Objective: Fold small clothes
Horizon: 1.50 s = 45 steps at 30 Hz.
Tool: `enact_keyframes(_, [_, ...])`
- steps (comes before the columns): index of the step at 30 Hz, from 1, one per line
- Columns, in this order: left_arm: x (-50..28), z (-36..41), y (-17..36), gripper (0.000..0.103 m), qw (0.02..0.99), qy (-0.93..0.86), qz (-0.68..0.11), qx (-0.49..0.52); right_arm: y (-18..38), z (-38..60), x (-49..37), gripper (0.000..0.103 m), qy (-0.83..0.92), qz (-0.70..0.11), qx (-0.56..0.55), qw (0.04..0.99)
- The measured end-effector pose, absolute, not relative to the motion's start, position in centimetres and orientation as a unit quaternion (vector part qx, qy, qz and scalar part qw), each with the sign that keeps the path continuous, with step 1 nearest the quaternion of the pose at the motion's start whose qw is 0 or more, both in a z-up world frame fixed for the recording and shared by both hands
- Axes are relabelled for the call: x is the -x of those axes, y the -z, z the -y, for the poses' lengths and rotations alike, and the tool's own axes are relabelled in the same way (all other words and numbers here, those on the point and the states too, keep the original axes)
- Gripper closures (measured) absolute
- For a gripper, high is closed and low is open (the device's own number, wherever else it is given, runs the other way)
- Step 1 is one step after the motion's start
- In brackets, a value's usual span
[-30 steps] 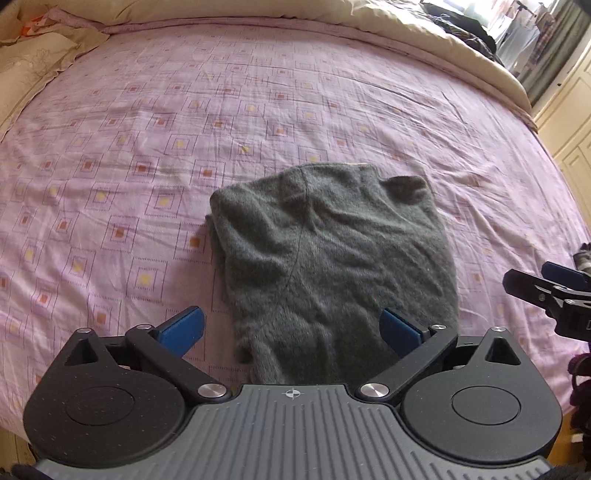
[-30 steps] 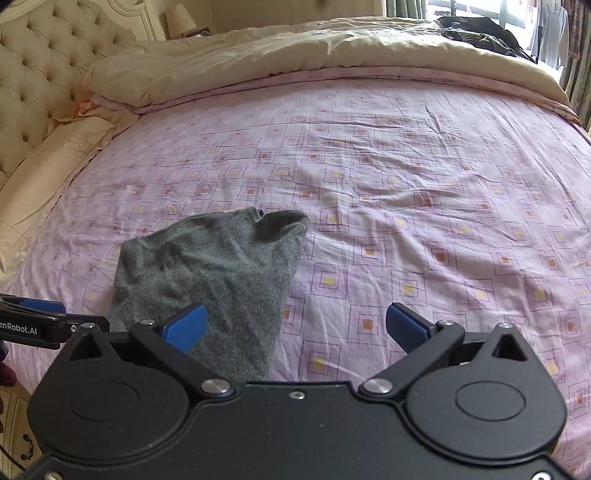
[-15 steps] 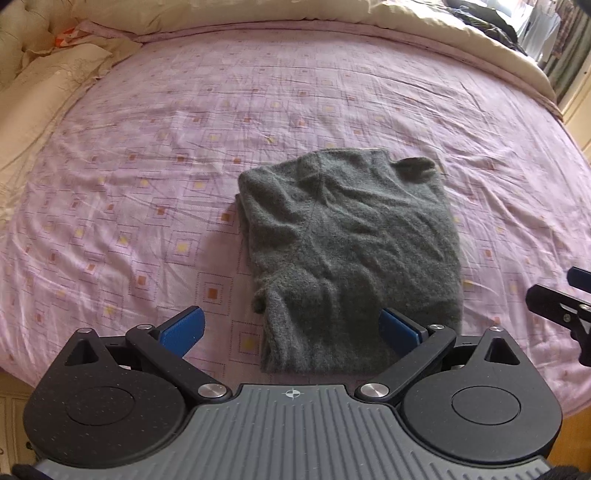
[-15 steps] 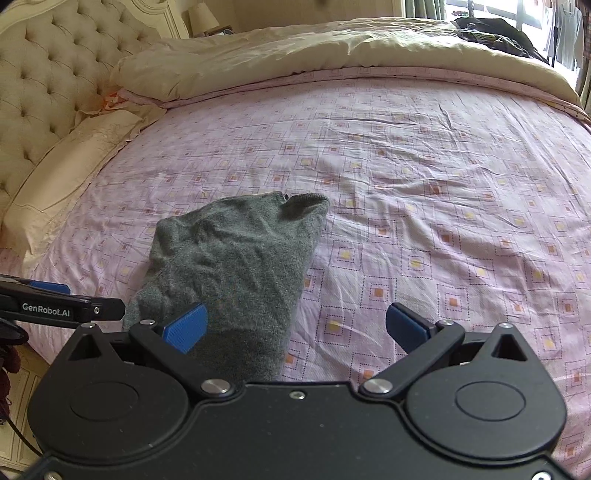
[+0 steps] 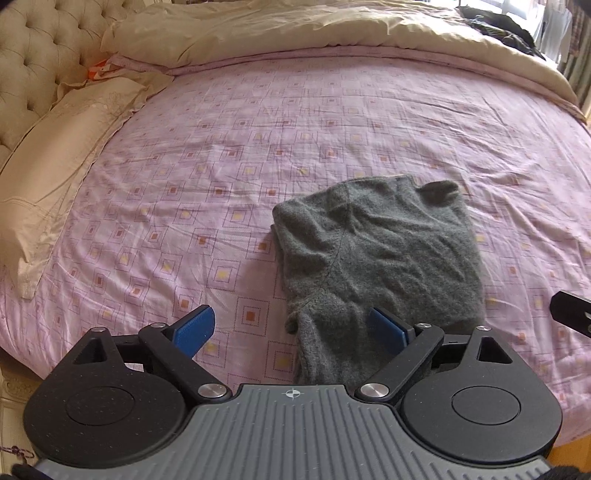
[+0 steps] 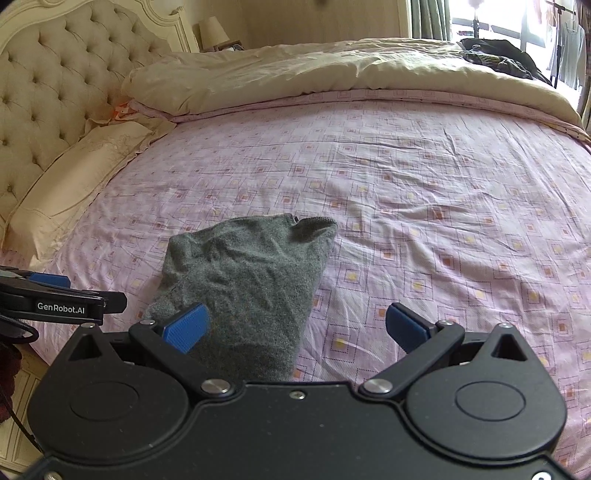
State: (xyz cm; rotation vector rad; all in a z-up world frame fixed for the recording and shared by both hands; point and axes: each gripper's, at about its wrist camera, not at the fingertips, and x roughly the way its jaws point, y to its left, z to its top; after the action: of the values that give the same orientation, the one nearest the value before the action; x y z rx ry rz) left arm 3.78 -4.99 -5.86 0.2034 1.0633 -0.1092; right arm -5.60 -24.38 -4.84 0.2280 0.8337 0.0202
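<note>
A folded grey knit garment (image 5: 380,254) lies on the pink patterned bedsheet (image 5: 258,155), near the bed's front edge. My left gripper (image 5: 291,328) hovers above its near end; the jaws stand wide and are closing, with nothing pressed between the blue pads. In the right wrist view the same grey garment (image 6: 243,280) lies left of centre. My right gripper (image 6: 295,326) hangs above the garment's right edge and the pink bedsheet (image 6: 424,221), open and holding nothing. The left gripper's finger (image 6: 62,304) shows at the left edge of that view.
A cream pillow (image 5: 55,177) and a tufted headboard (image 5: 40,62) are on the left. A beige duvet (image 5: 295,29) is bunched along the far side, with dark clothes (image 6: 498,55) on it near the window.
Both grippers have pulled back and risen from the garment, so more of the bed and the headboard now shows. The left jaws have narrowed slightly. The garment lies still.
</note>
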Motion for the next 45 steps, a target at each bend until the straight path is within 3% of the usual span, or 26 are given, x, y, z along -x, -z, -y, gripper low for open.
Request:
enact_keyframes(10, [-3.2,5.4,5.9,0.012,0.844,0.098,-0.522,-0.072,4.0,24.3,5.1,0.001,0.009,-0.417,-0.105,0.903])
enact_keyframes(14, [-3.0,5.4,6.3,0.017,0.838,0.1,-0.532,-0.071,4.1,24.3,5.1,0.001,-0.001,-0.423,-0.116,0.899])
enact_keyframes(45, [-3.2,3.9,8.3,0.017,0.808,0.071,-0.58,-0.078,5.8,23.7,4.2,0.001,0.002,-0.472,-0.15,0.869])
